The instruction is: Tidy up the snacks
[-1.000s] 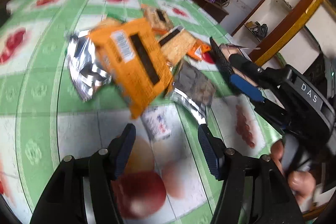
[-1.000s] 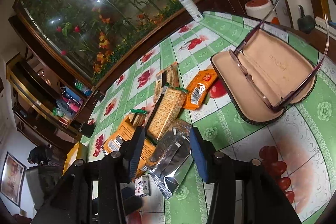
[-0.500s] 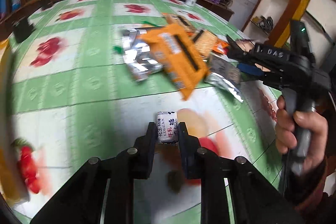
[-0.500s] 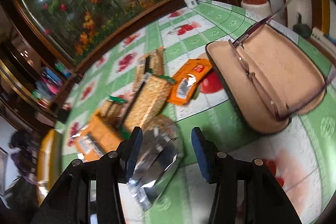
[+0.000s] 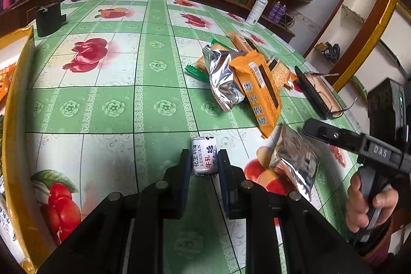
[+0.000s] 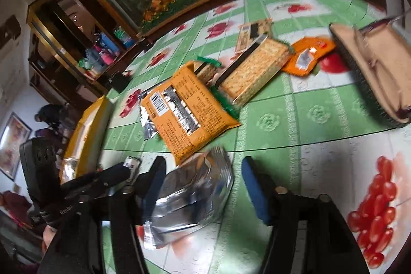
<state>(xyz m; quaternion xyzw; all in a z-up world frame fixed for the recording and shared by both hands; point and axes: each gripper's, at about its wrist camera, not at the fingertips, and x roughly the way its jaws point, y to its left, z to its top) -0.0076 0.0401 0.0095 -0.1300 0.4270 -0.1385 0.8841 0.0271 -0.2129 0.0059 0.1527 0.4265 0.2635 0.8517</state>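
My left gripper [image 5: 204, 164] is shut on a small white wrapped candy [image 5: 204, 158] with blue and red print, just above the tablecloth. To its right lies a silver foil packet [image 5: 295, 158] under my right gripper [image 5: 317, 131], which a hand holds. In the right wrist view that foil packet [image 6: 190, 199] sits between the fingers of the right gripper [image 6: 203, 171]. Its jaws are opening, and the right pad stands clear of the foil. The snack pile holds an orange pack [image 6: 190, 114], a cracker pack [image 6: 254, 71] and a small orange packet [image 6: 308, 55].
A yellow-rimmed box [image 5: 15, 94] stands at the table's left edge. An open glasses case [image 6: 372, 73] lies right of the pile. A second silver pack [image 5: 223, 78] leans on the orange one. A white spray bottle [image 5: 258, 8] and a black object [image 5: 48, 17] stand at the far side.
My left gripper closed on the small white candy and carried it left, away from the pile. The right gripper came down around the foil packet, rolled, and its jaws spread wider.
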